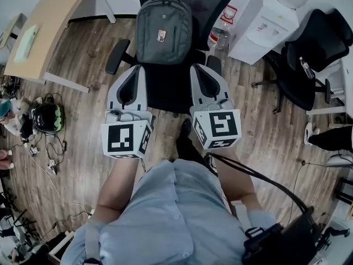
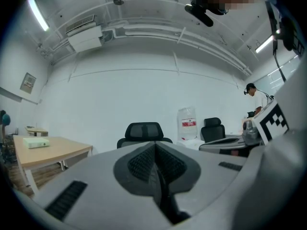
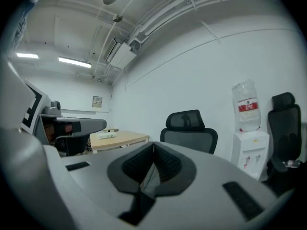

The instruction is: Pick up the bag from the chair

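A grey backpack (image 1: 164,30) stands upright on the black office chair (image 1: 165,84), leaning on its mesh backrest. My left gripper (image 1: 130,80) and right gripper (image 1: 202,77) hover side by side over the chair's front, short of the bag, touching nothing. Both are shut, their ribbed pads pressed together with nothing between them. In the left gripper view the left gripper (image 2: 156,153) points level at the chair's headrest (image 2: 144,129). The right gripper (image 3: 152,156) in its own view faces the same headrest (image 3: 185,120). The bag is hidden in both gripper views.
A wooden desk (image 1: 47,26) stands at the left, a white water dispenser (image 1: 262,21) at the right of the chair, with a bottle (image 1: 219,37) beside it. A second black chair (image 1: 309,57) is further right. Cables and a helmet (image 1: 47,117) lie on the floor left.
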Action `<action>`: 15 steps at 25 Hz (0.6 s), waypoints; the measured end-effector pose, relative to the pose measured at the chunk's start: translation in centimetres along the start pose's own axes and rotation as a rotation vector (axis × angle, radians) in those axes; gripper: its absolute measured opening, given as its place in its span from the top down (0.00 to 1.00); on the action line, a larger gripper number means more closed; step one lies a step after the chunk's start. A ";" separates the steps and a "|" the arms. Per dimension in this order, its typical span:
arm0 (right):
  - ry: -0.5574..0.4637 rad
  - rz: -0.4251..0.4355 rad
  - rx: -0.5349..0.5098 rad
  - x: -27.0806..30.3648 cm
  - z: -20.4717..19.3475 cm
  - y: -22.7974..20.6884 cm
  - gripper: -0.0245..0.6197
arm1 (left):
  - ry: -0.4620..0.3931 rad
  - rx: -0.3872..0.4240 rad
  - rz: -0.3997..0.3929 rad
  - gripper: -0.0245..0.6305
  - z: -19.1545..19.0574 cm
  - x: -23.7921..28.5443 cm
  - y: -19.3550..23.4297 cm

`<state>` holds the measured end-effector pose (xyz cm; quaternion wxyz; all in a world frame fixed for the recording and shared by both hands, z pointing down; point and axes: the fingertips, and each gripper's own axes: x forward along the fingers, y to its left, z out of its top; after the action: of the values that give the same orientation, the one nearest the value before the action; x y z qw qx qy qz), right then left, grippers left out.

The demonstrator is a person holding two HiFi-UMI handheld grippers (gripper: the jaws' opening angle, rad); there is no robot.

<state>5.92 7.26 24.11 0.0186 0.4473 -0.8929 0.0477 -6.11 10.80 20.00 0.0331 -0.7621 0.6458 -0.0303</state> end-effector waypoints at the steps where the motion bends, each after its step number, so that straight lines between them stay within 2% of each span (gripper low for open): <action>1: 0.005 0.004 0.002 0.9 0.0 -0.6 0.96 | 0.001 0.002 -0.001 0.96 0.1 1.0 0.1; 9: -0.006 0.044 -0.017 7.0 1.7 -4.9 0.96 | -0.024 0.005 0.032 0.96 1.1 8.2 1.2; 15: -0.055 0.059 -0.029 10.0 3.6 -6.5 0.96 | -0.059 0.034 0.063 0.96 2.4 10.5 2.4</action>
<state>5.21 -4.97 21.74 -0.0007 0.4214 -0.9066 0.0229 -6.53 0.06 17.42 0.0659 -0.7413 0.6677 -0.0179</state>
